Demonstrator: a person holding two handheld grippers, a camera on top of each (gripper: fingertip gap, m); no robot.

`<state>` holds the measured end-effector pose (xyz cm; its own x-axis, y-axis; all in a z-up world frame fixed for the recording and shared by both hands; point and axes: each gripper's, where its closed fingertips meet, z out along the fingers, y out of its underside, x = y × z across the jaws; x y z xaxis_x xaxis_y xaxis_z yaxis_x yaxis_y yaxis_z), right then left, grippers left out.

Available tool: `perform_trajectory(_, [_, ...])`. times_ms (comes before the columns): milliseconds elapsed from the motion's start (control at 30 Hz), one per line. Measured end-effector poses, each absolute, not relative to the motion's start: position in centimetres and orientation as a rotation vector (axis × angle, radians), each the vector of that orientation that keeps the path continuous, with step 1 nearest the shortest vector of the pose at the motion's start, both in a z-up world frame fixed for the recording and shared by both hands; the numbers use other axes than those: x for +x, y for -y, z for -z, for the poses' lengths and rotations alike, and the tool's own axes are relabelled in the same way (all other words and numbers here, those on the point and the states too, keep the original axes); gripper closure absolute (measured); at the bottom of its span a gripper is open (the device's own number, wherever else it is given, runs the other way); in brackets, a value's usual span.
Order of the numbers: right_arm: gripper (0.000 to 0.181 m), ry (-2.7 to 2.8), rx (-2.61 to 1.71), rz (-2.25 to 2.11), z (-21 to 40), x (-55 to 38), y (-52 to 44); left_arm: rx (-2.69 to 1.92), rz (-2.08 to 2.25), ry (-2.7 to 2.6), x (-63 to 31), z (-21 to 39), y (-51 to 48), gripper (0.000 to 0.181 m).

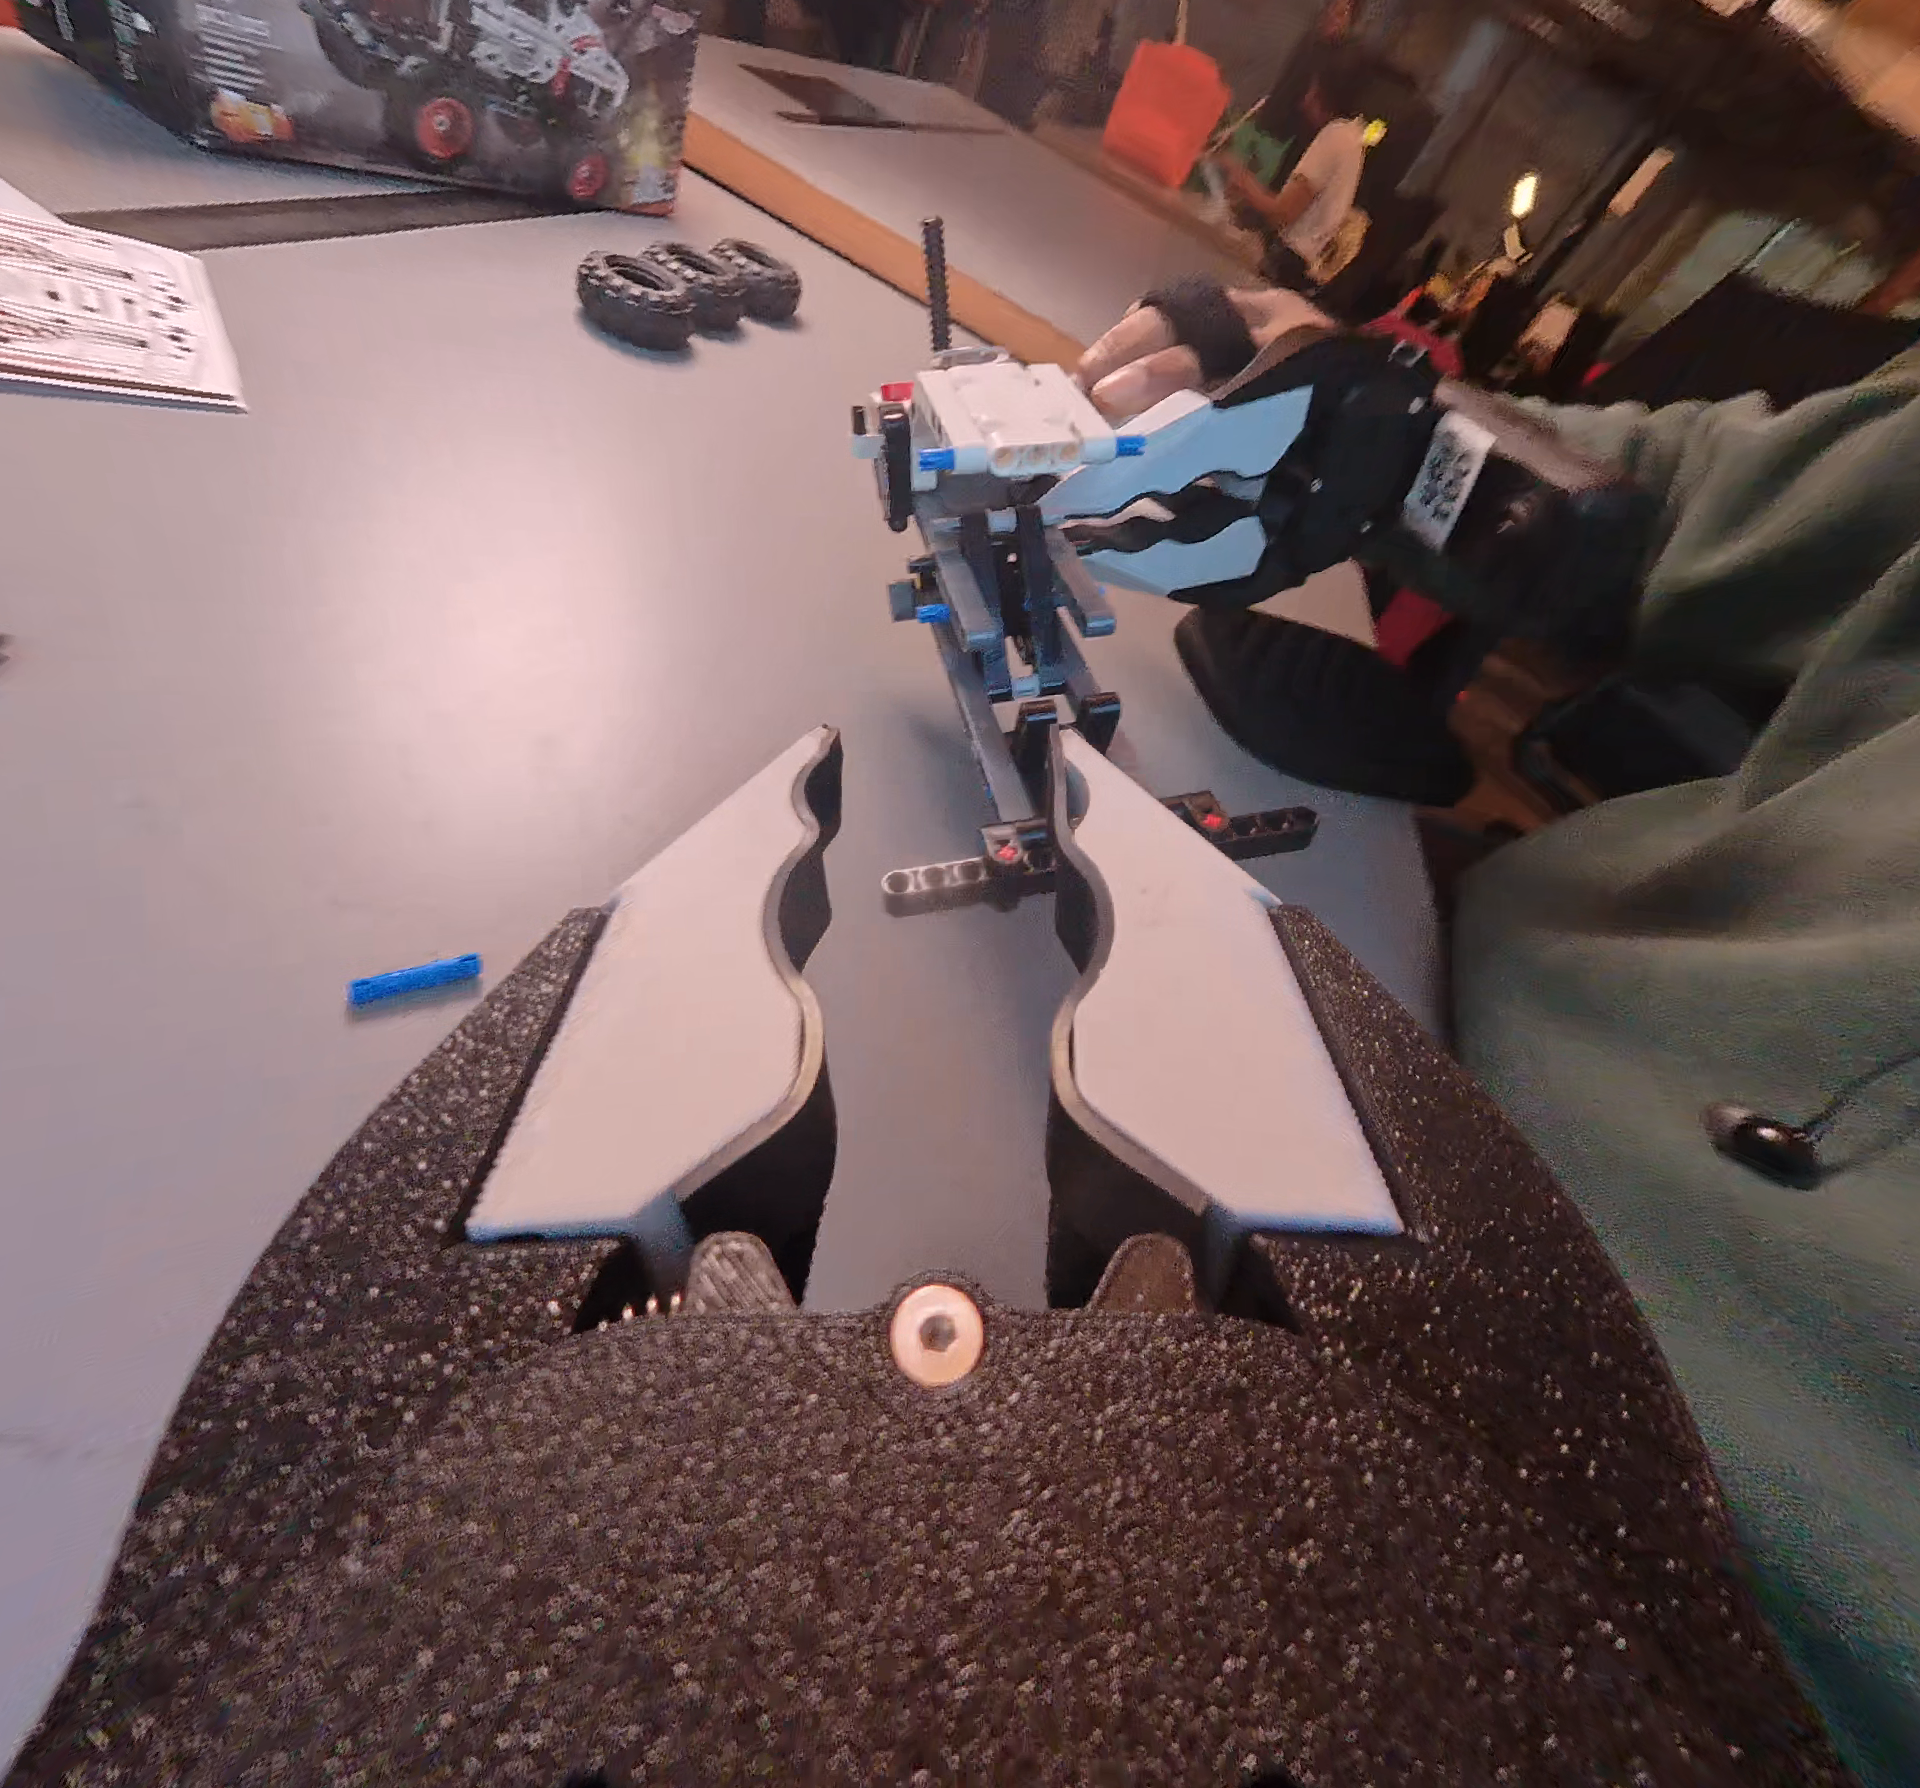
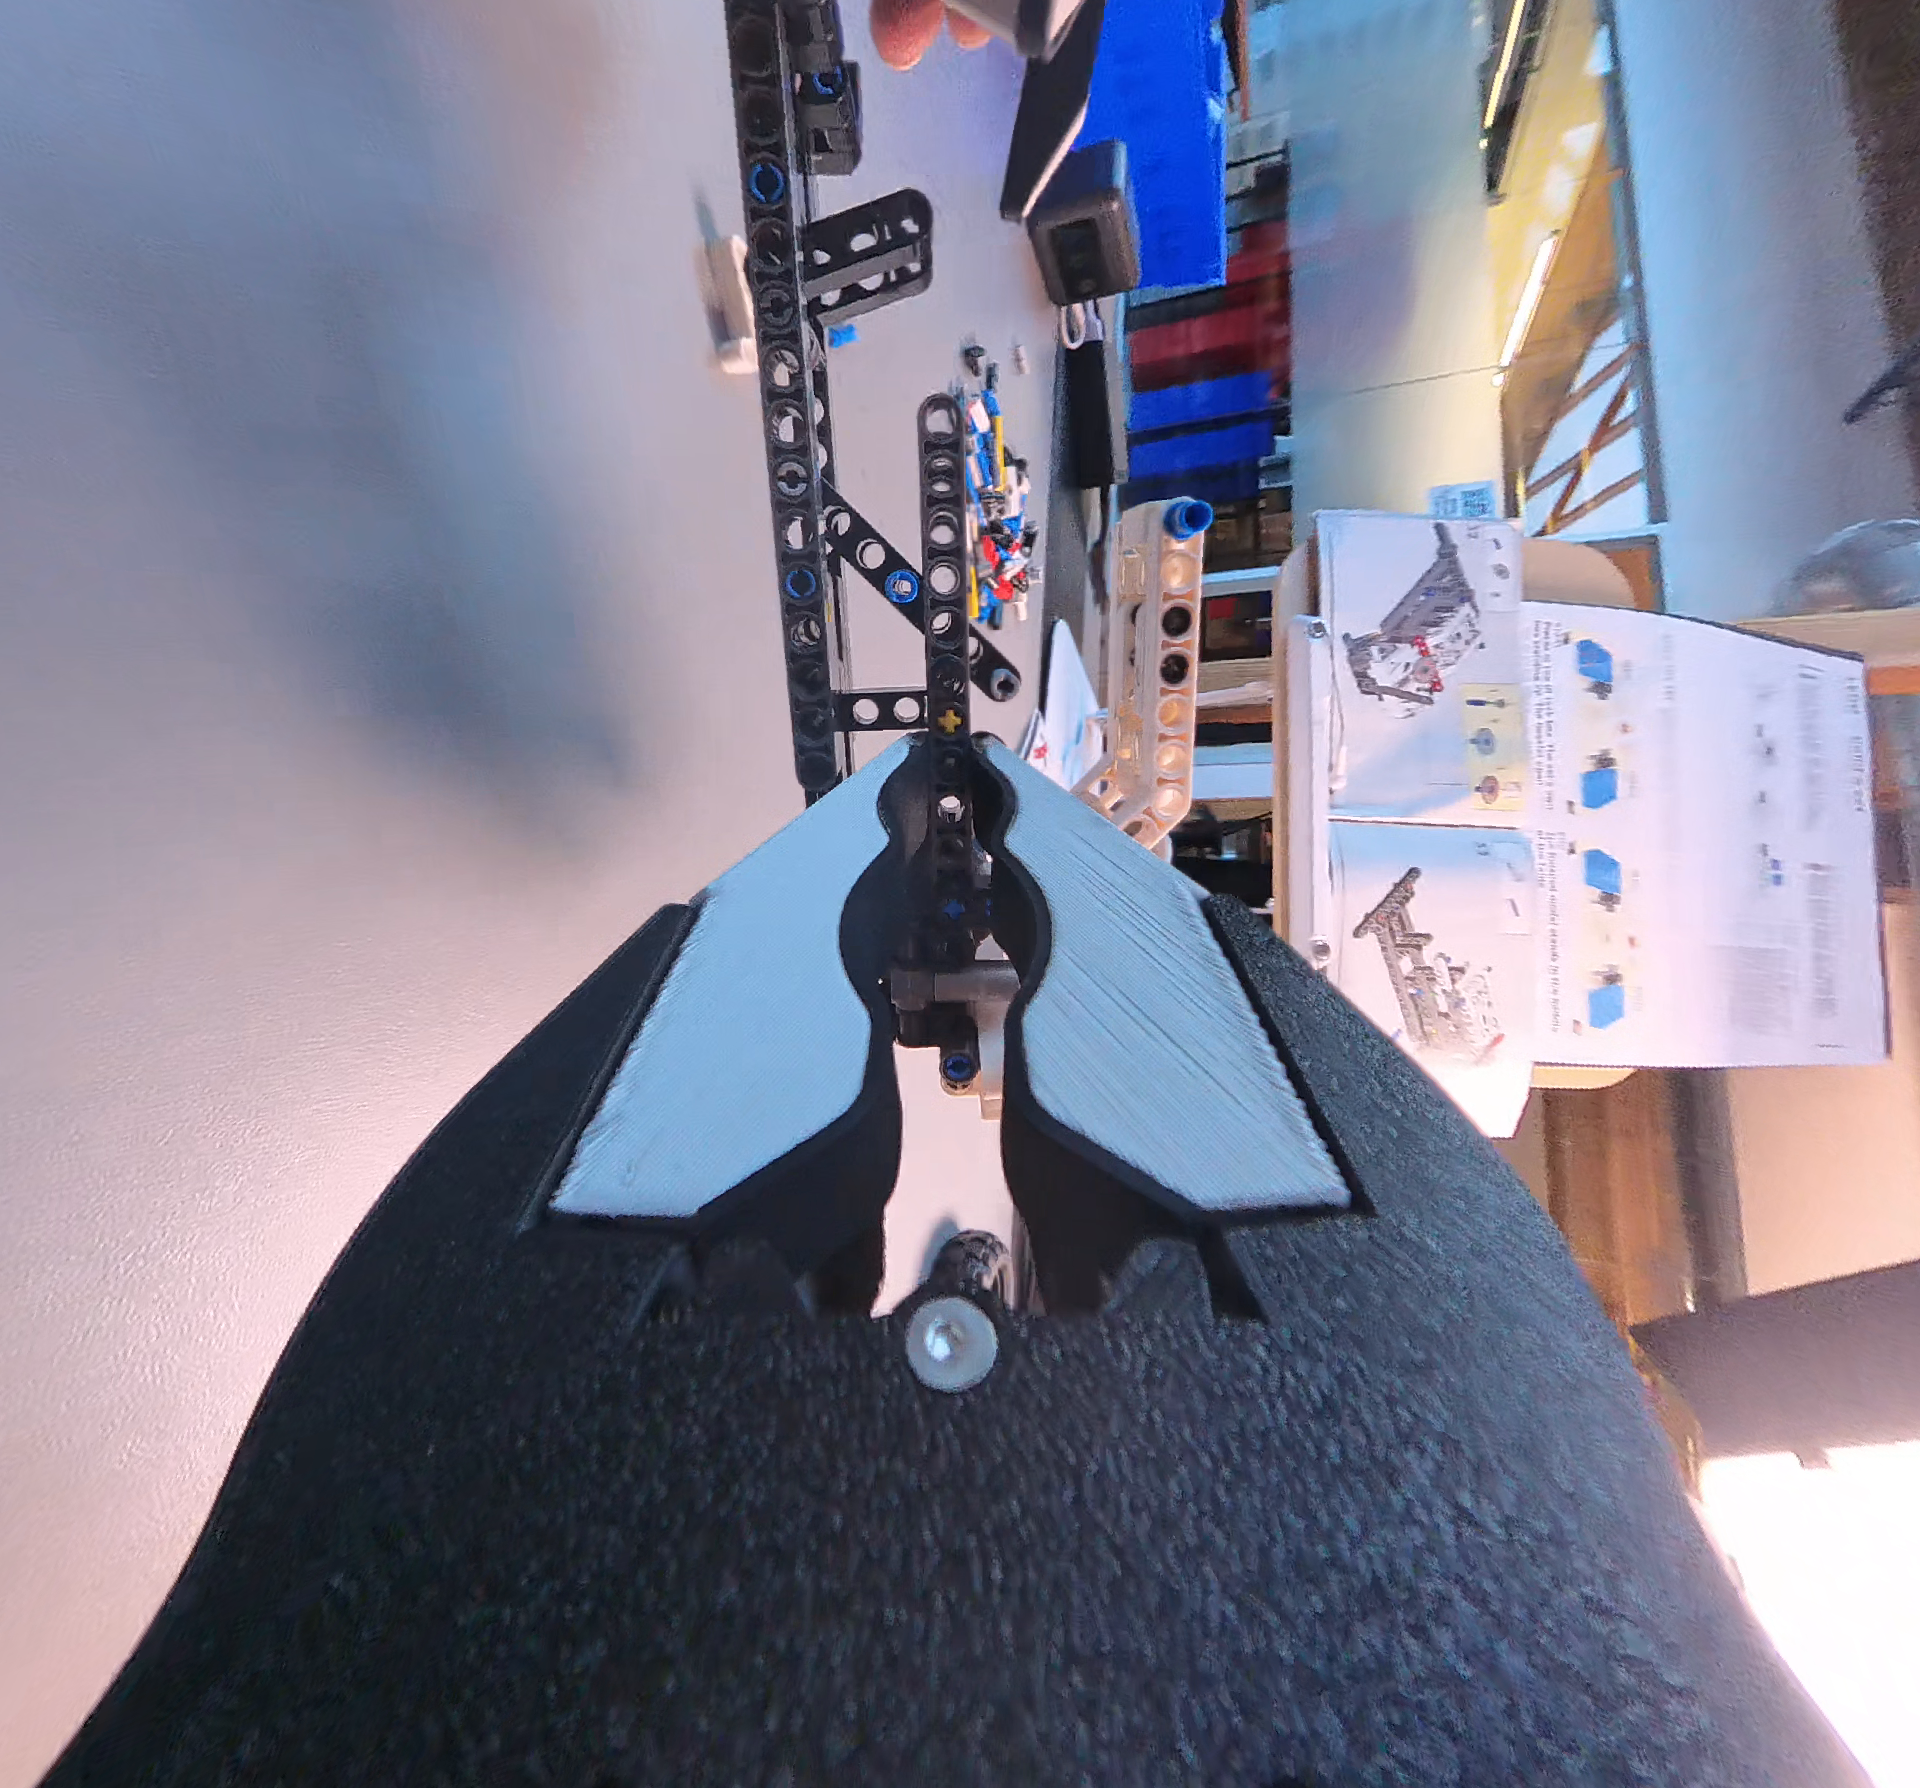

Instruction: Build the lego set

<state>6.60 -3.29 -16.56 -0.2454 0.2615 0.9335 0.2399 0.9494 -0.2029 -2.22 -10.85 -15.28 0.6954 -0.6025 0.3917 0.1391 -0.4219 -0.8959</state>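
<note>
The partly built lego model (image 1: 997,424) has a white and grey block on top of a long black beam frame (image 1: 1023,658), with a black axle (image 1: 938,284) standing up behind it. My right gripper (image 1: 1081,502) comes in from the right and is shut on the model's upper part. In the right wrist view the gripper (image 2: 948,751) clamps a black beam (image 2: 943,533), and the long frame (image 2: 790,450) runs ahead. My left gripper (image 1: 940,751) is open. Its right fingertip (image 1: 1070,772) is beside the frame's near end, and a black cross beam (image 1: 935,878) lies between its fingers.
A blue beam (image 1: 414,978) lies on the grey table (image 1: 468,595) at left. Three black tyres (image 1: 686,289), the set's box (image 1: 416,24) and an instruction sheet (image 1: 104,315) sit farther back. A pile of loose pieces (image 2: 997,523) and an open booklet (image 2: 1558,803) show in the right wrist view. Some 12 cm of space lies between my two pairs of fingers.
</note>
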Motion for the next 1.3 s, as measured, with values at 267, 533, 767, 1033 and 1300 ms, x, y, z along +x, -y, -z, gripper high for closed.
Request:
perform_trajectory(267, [0.174,1.712,-0.214,0.026,14.8,6.1,4.7,-1.828,1.228,-0.239,0.5,15.1,10.5,0.128])
perform_trajectory(533, [0.174,1.675,0.004,0.035,12.4,4.9,7.6,-1.802,1.597,-0.164,2.9,14.7,11.3,0.132])
perform_trajectory(767, [0.174,1.697,0.072,0.037,12.5,4.7,7.9,-1.781,1.726,-0.166,4.6,14.4,12.1,0.144])
perform_trajectory(1033, [0.17,1.686,-0.017,0.051,13.8,4.5,6.1,-1.802,1.745,0.029,4.3,15.3,10.5,0.145])
perform_trajectory(1300, [0.156,1.663,-0.294,-0.071,13.3,5.1,4.4,-1.783,1.705,0.177,2.6,16.0,9.1,0.146])
